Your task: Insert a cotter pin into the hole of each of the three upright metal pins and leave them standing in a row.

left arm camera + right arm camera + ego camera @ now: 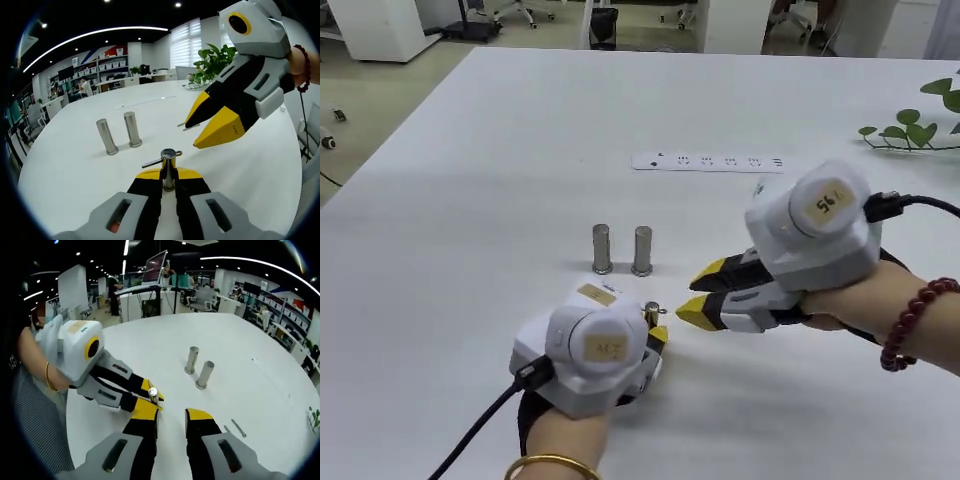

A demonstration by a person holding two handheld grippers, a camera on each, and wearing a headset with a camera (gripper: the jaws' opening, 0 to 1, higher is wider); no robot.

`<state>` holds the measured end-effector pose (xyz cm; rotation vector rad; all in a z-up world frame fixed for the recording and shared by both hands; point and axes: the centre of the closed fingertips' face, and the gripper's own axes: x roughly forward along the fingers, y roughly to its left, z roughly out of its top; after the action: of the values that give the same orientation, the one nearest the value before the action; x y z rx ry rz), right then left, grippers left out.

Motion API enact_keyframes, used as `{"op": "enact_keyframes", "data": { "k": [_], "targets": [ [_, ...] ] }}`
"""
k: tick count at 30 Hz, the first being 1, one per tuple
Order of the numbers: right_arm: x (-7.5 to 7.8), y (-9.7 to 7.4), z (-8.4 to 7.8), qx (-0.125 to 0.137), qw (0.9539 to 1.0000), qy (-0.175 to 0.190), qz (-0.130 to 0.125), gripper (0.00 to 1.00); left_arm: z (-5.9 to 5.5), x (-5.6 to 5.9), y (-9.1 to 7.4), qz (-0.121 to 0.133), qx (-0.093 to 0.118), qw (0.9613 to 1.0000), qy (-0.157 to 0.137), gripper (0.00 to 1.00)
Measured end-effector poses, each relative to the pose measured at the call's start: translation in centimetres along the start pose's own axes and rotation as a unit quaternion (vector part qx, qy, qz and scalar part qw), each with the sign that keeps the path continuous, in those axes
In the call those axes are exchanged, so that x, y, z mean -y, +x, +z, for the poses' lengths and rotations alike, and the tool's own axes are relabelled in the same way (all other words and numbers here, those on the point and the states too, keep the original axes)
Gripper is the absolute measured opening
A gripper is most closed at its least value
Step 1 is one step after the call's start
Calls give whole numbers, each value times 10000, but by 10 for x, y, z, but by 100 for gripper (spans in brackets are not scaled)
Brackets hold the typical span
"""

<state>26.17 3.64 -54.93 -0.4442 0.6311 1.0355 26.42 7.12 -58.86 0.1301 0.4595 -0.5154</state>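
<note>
My left gripper [168, 176] is shut on an upright metal pin [168, 165] that stands on the white table; a cotter pin [152, 161] passes through the hole near its top. In the head view this gripper [655, 333] is at the bottom centre with the held pin [651, 314] at its tips. My right gripper [701, 294] hovers just right of it, open and holding nothing, yellow fingertips [220, 131] pointing at the pin. Two more metal pins [602, 248] [642, 250] stand side by side behind. Loose cotter pins [235, 428] lie on the table to the right.
A white power strip [708, 162] lies further back on the table [470, 200]. A green plant [920, 125] reaches in at the far right edge. Office desks and chairs stand beyond the table.
</note>
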Motion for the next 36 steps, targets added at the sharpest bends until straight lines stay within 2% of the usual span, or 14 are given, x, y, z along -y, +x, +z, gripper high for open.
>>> {"op": "enact_keyframes", "data": {
  "k": [2, 6, 10, 15, 21, 28, 32, 36],
  "targets": [
    [3, -2, -4, -27, 9999, 70, -96, 19, 0, -3, 0, 23, -8, 10000, -18, 5],
    [3, -6, -6, 165, 9983, 534, -134, 19, 4, -14, -3, 112, 31, 9999, -108, 5],
    [3, -10, -7, 256, 9974, 647, -177, 21, 11, -29, -3, 224, 95, 9994, -253, 5],
    [4, -11, -8, 392, 9955, 826, -229, 25, 10, -45, -4, 316, 64, 9991, -265, 5],
    [3, -12, -9, 439, 9946, 913, -217, 28, 6, -62, -4, 402, -17, 9989, -240, 5],
    [5, -13, -12, 509, 9926, 1087, -191, 29, 3, -68, -1, 376, -61, 9991, -198, 6],
    [4, -12, -13, 513, 9922, 1123, -187, 29, 0, -67, 0, 319, -91, 9993, -183, 6],
    [5, -14, -8, 672, 9901, 1219, -170, 29, 0, -65, 0, 265, -28, 9995, -153, 6]
  ]
}}
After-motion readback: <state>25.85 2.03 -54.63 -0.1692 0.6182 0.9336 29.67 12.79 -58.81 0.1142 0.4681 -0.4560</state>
